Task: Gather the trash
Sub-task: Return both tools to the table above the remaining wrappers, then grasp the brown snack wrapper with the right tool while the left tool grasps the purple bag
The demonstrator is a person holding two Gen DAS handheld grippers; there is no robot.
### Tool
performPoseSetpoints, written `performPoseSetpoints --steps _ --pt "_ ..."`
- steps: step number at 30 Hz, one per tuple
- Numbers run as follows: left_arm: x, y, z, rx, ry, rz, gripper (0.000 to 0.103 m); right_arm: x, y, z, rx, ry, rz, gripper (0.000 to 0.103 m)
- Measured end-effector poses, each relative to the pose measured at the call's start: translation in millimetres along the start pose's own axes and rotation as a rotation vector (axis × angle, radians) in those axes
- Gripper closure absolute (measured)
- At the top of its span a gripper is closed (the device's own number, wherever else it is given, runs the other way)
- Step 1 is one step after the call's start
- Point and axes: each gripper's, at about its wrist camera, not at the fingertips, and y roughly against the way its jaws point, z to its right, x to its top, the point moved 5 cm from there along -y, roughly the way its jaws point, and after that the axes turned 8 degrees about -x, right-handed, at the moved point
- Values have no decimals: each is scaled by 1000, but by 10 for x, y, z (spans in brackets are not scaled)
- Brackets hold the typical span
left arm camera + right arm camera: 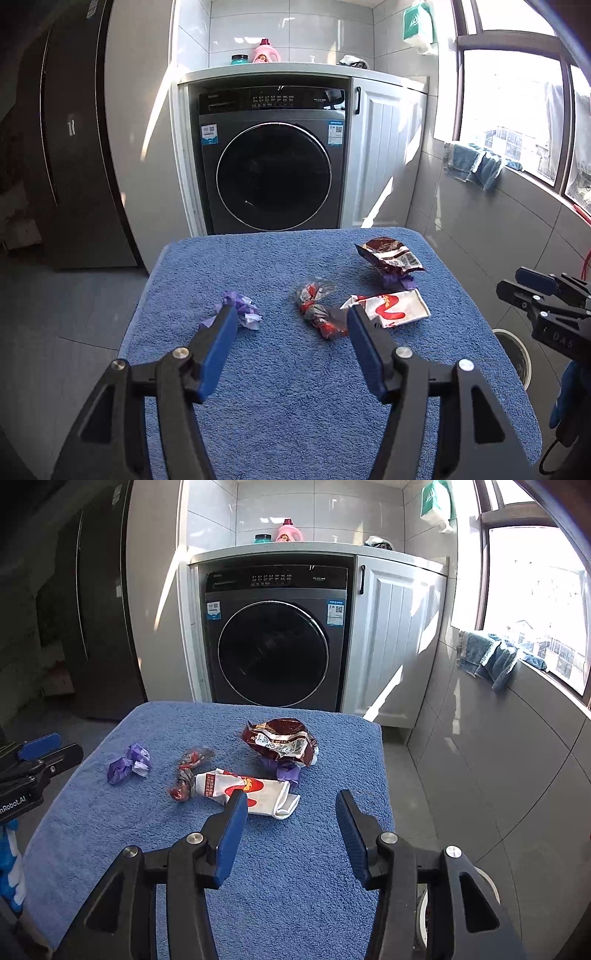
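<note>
Approach step, nothing picked yet. Left tongs roughly half open, empty; right tongs likewise, empty. Purple wrapper just past left tip of left tongs; twisted red wrapper ahead between its tips. White packet at right tongs' left tip, long axis left-right, slightly slanted. Brown bag farther ahead. Next: lower, straddle one piece, close.

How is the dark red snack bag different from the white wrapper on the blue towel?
The dark red snack bag is crumpled and puffed up; the white wrapper lies flatter and longer. The bag sits farther from the grippers, the wrapper nearer. Both are empty packaging resting on the blue towel.
</note>
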Motion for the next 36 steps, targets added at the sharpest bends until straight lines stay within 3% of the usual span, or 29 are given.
performPoseSetpoints --steps 10,17,22,28,29,30,33,36 --pt "-157 -544 -569 9 147 -82 37 24 -630 -121 41 16 -72 50" --pt "-126 -868 -985 24 212 -93 37 296 -1167 -8 84 -20 -76 47" --pt "-134 -1204 -1073 7 204 -161 36 490 -1614 94 112 -57 -95 44" --pt "-308 -1460 -1083 -5 238 -230 38 437 -1980 114 129 -70 -156 44" --pt "-330 -1476 -1070 -4 233 -236 38 410 -2004 114 133 -69 -165 46" --pt "-353 -1485 -1051 0 223 -239 40 379 -2021 115 138 -67 -171 55" --pt "-399 -1511 -987 4 192 -259 63 298 -2020 109 144 -57 -180 80" --pt "-397 -1483 -910 17 162 -254 76 247 -1918 112 135 -50 -160 89"
